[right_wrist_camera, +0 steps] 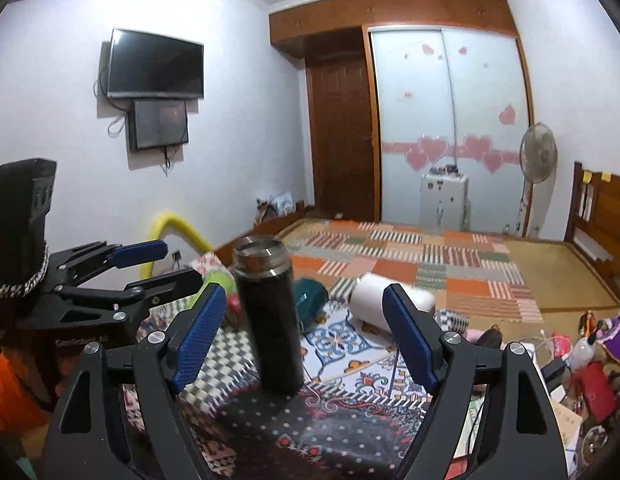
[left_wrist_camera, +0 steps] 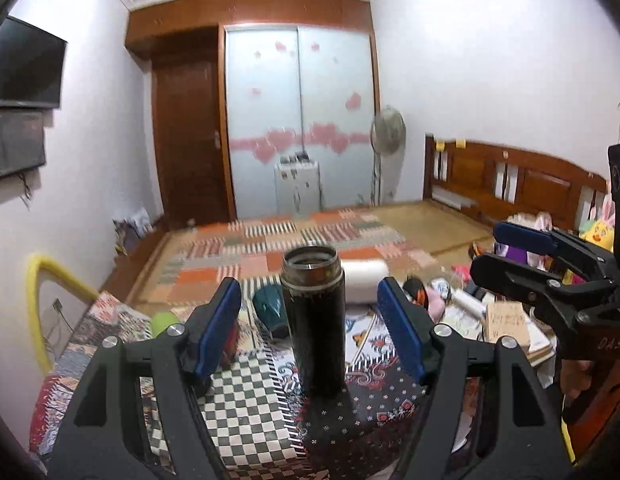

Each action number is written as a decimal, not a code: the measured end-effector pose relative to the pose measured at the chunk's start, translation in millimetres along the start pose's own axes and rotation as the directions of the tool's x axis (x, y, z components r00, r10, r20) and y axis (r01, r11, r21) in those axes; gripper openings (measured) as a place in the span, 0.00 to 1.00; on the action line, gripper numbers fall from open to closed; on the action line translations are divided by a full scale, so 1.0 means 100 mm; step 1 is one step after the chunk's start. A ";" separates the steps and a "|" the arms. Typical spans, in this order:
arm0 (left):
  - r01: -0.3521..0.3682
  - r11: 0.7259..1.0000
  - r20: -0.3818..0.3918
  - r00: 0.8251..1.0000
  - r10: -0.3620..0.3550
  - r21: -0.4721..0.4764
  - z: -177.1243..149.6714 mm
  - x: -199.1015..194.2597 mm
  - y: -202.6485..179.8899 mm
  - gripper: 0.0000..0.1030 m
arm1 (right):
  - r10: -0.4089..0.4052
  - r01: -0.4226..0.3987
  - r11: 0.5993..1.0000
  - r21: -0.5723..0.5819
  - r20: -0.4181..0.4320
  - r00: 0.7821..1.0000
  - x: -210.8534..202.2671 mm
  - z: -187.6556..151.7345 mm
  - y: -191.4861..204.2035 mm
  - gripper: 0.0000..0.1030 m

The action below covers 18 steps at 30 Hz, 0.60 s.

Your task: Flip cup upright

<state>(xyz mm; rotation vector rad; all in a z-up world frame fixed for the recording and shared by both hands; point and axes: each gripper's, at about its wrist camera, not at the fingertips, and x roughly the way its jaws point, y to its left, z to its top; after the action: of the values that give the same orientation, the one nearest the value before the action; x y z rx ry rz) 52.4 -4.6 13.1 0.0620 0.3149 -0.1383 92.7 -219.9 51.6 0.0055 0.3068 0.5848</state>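
A tall black cup (left_wrist_camera: 315, 320) with a steel rim stands upright, mouth up, on the patterned cloth (left_wrist_camera: 250, 392). My left gripper (left_wrist_camera: 310, 328) is open, its blue pads on either side of the cup and not touching it. In the right wrist view the cup (right_wrist_camera: 270, 320) stands between the blue pads of my right gripper (right_wrist_camera: 306, 334), closer to the left pad; this gripper is open too. Each gripper shows in the other's view, the right one (left_wrist_camera: 505, 252) and the left one (right_wrist_camera: 166, 264), both open and empty.
Behind the cup lie a teal cup (left_wrist_camera: 272, 304), a white cylinder (left_wrist_camera: 363, 280) and a green object (left_wrist_camera: 164, 322). Clutter, books and toys (left_wrist_camera: 505, 320) sit at the right. A yellow foam-edged corner (left_wrist_camera: 50, 280) is at the left. A patchwork mat (left_wrist_camera: 310, 240) lies beyond.
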 end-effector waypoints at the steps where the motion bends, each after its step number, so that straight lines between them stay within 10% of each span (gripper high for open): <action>1: -0.009 1.000 0.029 1.000 0.009 -0.004 0.01 -0.13 -0.01 0.69 | -0.003 0.003 1.000 0.003 0.016 1.000 -0.06 0.02 0.04 0.77; 18: -0.120 0.991 0.249 0.960 0.130 -0.057 -0.13 -1.11 -0.12 1.00 | -0.121 0.119 0.993 0.021 0.210 0.970 -0.78 -0.11 0.51 1.00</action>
<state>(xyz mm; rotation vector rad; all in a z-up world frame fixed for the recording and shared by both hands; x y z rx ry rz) -57.6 -1.7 34.4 0.0229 0.0589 -0.0133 0.0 -220.5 68.4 0.0565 0.1016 0.4577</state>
